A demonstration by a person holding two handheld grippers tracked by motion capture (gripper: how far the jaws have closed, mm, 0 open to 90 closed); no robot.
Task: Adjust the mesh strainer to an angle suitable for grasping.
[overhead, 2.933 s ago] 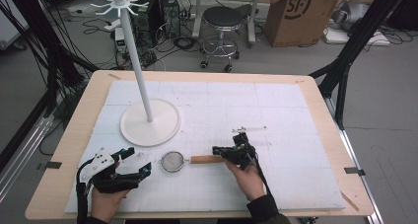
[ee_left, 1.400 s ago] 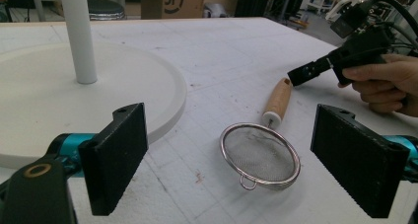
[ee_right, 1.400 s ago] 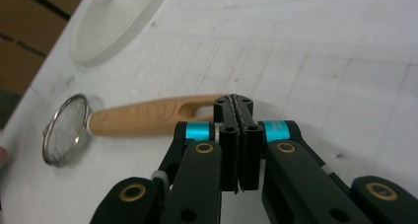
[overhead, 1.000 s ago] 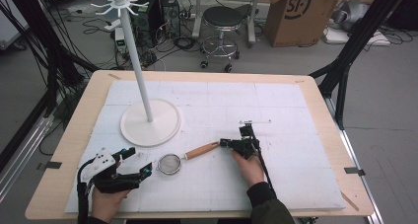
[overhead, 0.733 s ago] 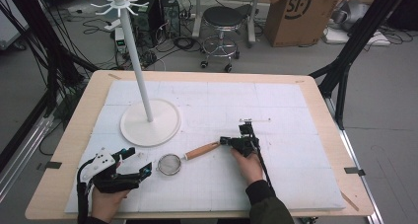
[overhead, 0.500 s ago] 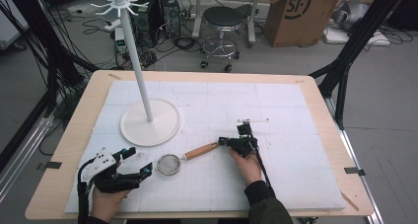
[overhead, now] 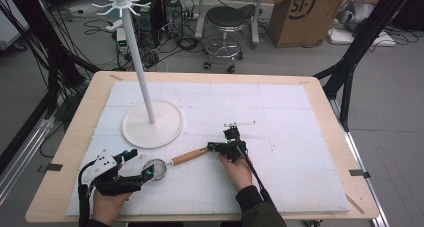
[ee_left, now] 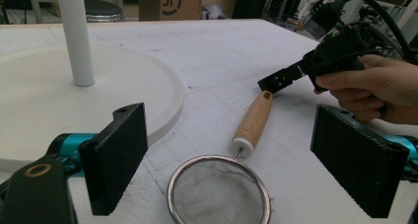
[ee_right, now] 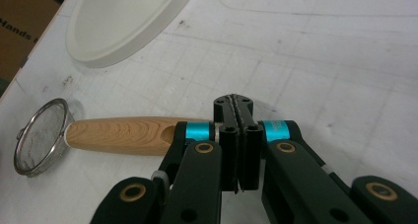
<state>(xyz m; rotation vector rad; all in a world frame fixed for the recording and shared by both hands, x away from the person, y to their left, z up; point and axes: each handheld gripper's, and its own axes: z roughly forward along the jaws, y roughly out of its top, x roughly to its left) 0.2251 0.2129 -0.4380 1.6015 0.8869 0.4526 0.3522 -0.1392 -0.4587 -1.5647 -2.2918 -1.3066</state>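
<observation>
A small wire-mesh strainer [overhead: 156, 169] with a wooden handle lies on the white mat, its handle pointing up and right. My left gripper [overhead: 141, 163] is open, with the mesh bowl [ee_left: 219, 194] low between its wide-apart jaws and touching neither. The right gripper [overhead: 211, 147] is shut with nothing between its jaws, its tip right at the far end of the handle [ee_right: 118, 135]. From the left gripper view, the right gripper [ee_left: 276, 81] hovers at that handle end, held by a hand. The closed jaws of the right gripper [ee_right: 233, 103] sit just beside the handle.
A white hook stand with a round base [overhead: 152, 123] rises at the mat's left. Its base [ee_left: 49, 95] lies close behind the strainer. A thin metal piece [overhead: 239, 123] rests beyond the right gripper. The white mat [overhead: 300, 112] covers most of the wooden table.
The strainer's handle has swung from level to slanting away, with the right gripper moving farther up the table at its end. In the last second little moves. The left gripper stays put.
</observation>
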